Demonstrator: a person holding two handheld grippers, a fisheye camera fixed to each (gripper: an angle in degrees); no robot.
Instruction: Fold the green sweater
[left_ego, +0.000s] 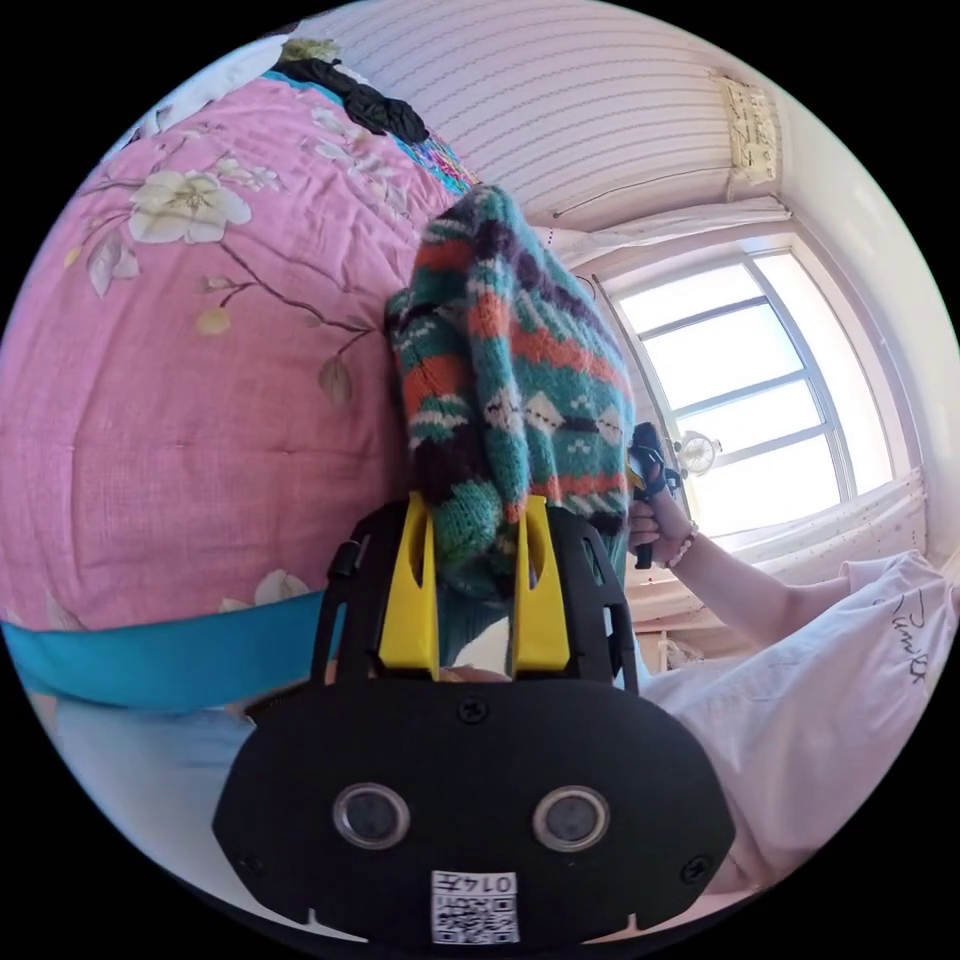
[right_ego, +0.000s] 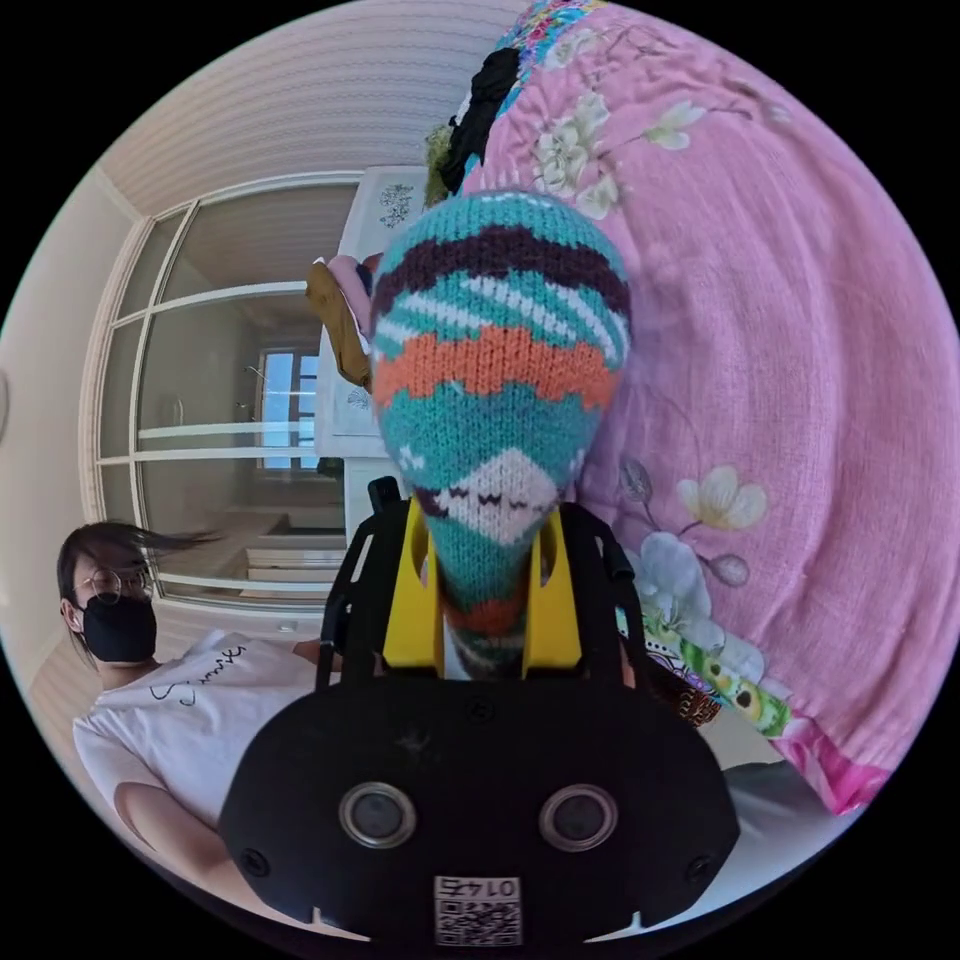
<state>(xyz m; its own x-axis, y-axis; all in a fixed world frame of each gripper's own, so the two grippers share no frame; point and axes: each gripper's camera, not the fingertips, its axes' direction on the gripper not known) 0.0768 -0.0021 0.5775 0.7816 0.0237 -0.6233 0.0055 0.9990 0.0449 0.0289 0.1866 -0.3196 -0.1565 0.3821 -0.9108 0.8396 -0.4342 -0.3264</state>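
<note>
The green sweater is a thick knit with teal, orange, dark and white bands. It hangs lifted off the pink bed, held by both grippers. My left gripper is shut on a bunched fold of it between the yellow jaws. My right gripper is shut on another part of the sweater, which bulges up in front of the camera. In the left gripper view the right gripper shows at the sweater's far edge, held by a hand.
A pink flowered quilt covers the bed, with a teal band along its edge. Dark clothes lie at the bed's far end. A bright window and the person in a white shirt are beside the bed.
</note>
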